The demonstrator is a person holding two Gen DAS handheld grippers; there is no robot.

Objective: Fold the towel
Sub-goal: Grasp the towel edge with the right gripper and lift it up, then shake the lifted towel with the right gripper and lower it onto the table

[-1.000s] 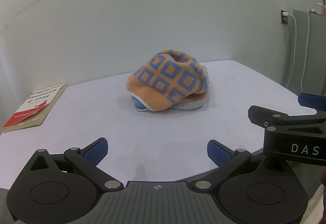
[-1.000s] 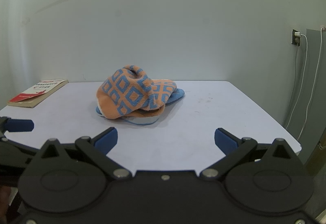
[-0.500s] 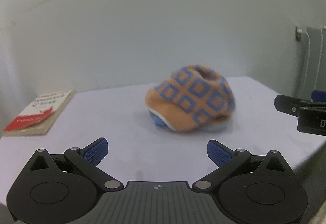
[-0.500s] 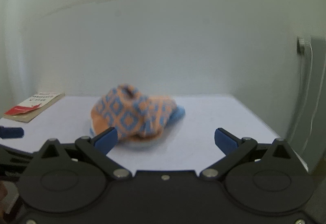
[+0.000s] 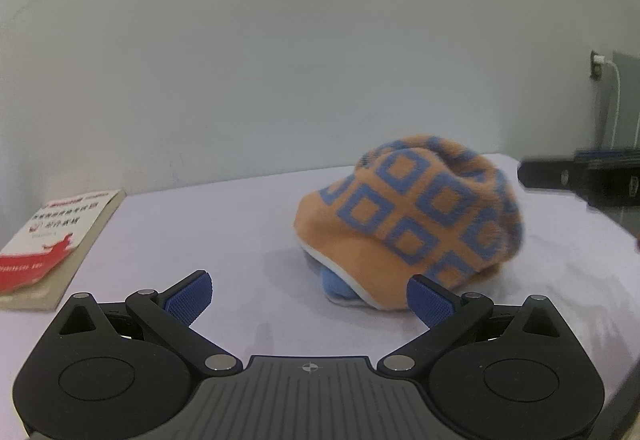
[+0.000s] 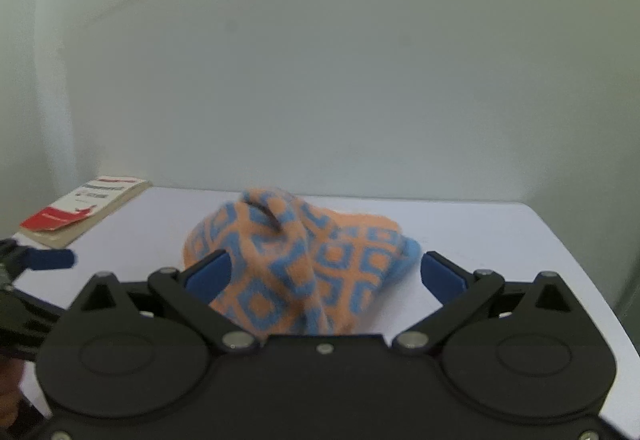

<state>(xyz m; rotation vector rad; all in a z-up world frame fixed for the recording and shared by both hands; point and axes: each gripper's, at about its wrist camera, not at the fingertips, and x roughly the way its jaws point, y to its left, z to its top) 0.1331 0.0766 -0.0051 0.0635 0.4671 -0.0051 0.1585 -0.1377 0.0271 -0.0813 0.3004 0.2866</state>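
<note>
An orange towel with blue squares (image 5: 416,216) lies crumpled in a heap on the white table (image 5: 224,224); a blue underside shows at its lower edge. My left gripper (image 5: 308,294) is open and empty, just short of the heap's near left side. My right gripper (image 6: 324,274) is open, and the heap (image 6: 296,264) sits between its blue pads, close to them; contact cannot be told. The right gripper's finger also shows at the right edge of the left wrist view (image 5: 560,176). The left gripper's finger shows at the left edge of the right wrist view (image 6: 44,260).
A red and white book (image 5: 56,228) lies at the table's left edge; it also shows in the right wrist view (image 6: 84,208). A plain wall stands behind the table. A wall socket with a white cable (image 5: 600,68) is at the far right. The table's right edge (image 6: 576,252) is close.
Both grippers have moved forward toward the towel, which now looks larger and nearer. The right gripper's pads now flank the heap. Both stay open.
</note>
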